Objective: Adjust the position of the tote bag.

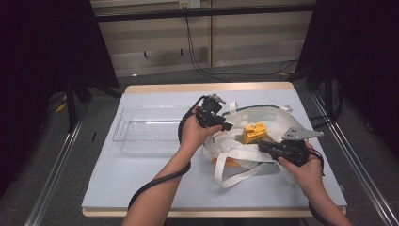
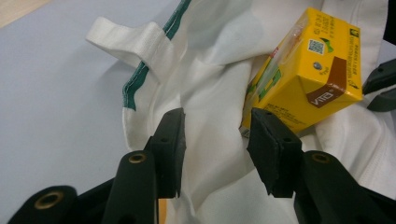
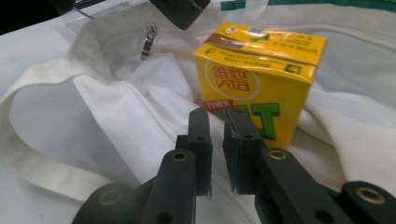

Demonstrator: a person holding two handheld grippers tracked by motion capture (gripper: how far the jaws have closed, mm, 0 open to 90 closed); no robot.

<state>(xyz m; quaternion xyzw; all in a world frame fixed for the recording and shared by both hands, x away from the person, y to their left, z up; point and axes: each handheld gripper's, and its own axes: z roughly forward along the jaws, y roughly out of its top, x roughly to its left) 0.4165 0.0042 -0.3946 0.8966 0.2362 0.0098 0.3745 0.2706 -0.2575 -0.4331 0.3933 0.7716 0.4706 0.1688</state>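
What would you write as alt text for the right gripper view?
A yellow drink carton stands on a crumpled white cloth bag, just beyond the right gripper, whose black jaws are nearly closed with a thin gap and hold nothing. The bag's strap loops at left.

Table (image 1: 141, 188) w/ pale blue top, wood edge, is set on grey floor (image 1: 42, 155). Beige wall (image 1: 155, 37) behind; cables (image 1: 197, 61) are seen hanging.
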